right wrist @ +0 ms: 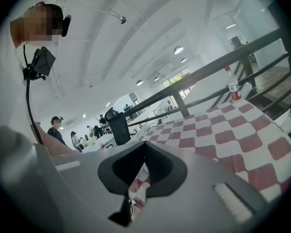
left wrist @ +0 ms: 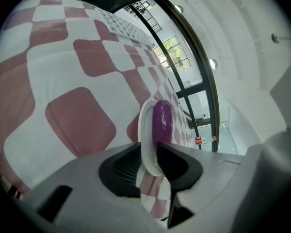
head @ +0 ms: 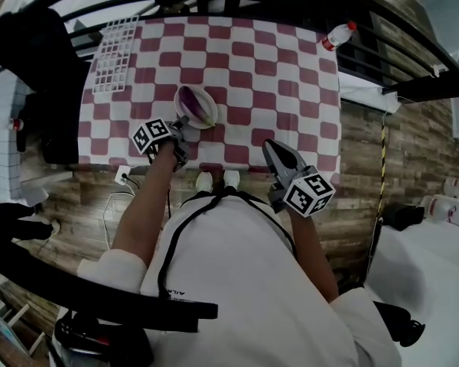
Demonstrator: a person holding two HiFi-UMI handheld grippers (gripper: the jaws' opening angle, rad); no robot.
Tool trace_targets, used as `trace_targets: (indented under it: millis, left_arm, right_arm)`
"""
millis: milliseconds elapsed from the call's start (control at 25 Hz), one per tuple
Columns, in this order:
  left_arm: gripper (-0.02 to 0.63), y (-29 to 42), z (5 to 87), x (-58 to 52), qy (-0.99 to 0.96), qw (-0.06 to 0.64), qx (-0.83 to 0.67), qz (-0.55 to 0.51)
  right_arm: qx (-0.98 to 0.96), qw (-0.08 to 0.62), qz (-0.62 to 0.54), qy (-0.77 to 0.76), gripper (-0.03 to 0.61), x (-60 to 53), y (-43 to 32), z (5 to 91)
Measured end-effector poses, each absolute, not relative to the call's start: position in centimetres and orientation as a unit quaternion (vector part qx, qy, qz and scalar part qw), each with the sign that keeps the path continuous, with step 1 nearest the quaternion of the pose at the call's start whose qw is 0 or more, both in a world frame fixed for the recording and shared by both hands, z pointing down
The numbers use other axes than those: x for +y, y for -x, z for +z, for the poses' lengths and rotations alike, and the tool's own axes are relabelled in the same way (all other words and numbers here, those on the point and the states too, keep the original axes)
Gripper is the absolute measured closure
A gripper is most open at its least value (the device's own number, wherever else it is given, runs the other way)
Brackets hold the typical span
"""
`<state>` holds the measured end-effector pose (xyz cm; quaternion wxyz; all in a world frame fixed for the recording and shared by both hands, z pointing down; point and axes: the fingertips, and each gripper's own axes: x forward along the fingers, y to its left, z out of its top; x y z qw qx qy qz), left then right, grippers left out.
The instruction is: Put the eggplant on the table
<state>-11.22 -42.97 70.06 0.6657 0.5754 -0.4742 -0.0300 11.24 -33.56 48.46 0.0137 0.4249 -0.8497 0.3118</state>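
Lying in a white bowl (head: 207, 118) over the checked tabletop (head: 275, 75), the eggplant (left wrist: 162, 123) is half hidden by the rim, which is pinched by the left gripper's (left wrist: 149, 154) fingers. The right gripper's (right wrist: 144, 147) fingers are pressed together, empty.

A purple eggplant (head: 193, 104) is carried in a white bowl (head: 211, 114) on the red-and-white checked bench (head: 275, 75). The bowl's near rim is met by the fingers of the left gripper (head: 182, 125). The right gripper (head: 272, 148) is held at the bench's near edge. A bottle (head: 338, 35) is seen at the far right corner and a white rack (head: 115, 54) at the far left.
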Motion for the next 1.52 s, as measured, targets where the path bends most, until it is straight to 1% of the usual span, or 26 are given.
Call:
trace_targets:
  millis: [120,280,400,640,960,1240,1400,1520]
  left_arm:
    - [0.563,11.4,68.6,-42.6,-0.596,0.645,-0.478,-0.021]
    - [0.585,11.2,65.6,-41.8,-0.646,0.597,-0.476,0.010]
    - [0.604,11.1,62.9,-41.3,-0.672,0.569,-0.474,0.009]
    - [0.607,10.6,57.9,-39.7,-0.697,0.545,-0.465,-0.039]
    - [0.607,9.8,51.1,-37.8,-0.748,0.474,-0.458,-0.079]
    - [0.607,8.4,46.5,-35.8,-0.801,0.396,-0.447,-0.047]
    - [0.607,7.7,45.3,-35.9,-0.815,0.380,-0.436,-0.048]
    - [0.607,7.4,45.3,-36.2,-0.815,0.381,-0.434,-0.051]
  right_arm:
    - [-0.855,0.017,0.307,-0.417,0.571,-33.2,-11.3,48.4]
    - [-0.862,0.013,0.302,-0.407,0.571,-33.0,-11.5,48.0]
    - [-0.868,0.009,0.298,-0.398,0.571,-33.3,-11.5,47.6]
    - [-0.879,0.000,0.287,-0.381,0.571,-33.7,-11.1,46.7]
    - [-0.895,-0.002,0.264,-0.361,0.571,-34.6,-10.3,44.6]
    - [-0.903,-0.002,0.242,-0.354,0.572,-35.0,-9.8,43.0]
    - [-0.902,-0.001,0.242,-0.357,0.572,-35.2,-9.6,43.1]
    - [-0.902,0.001,0.240,-0.359,0.572,-35.1,-9.7,43.2]
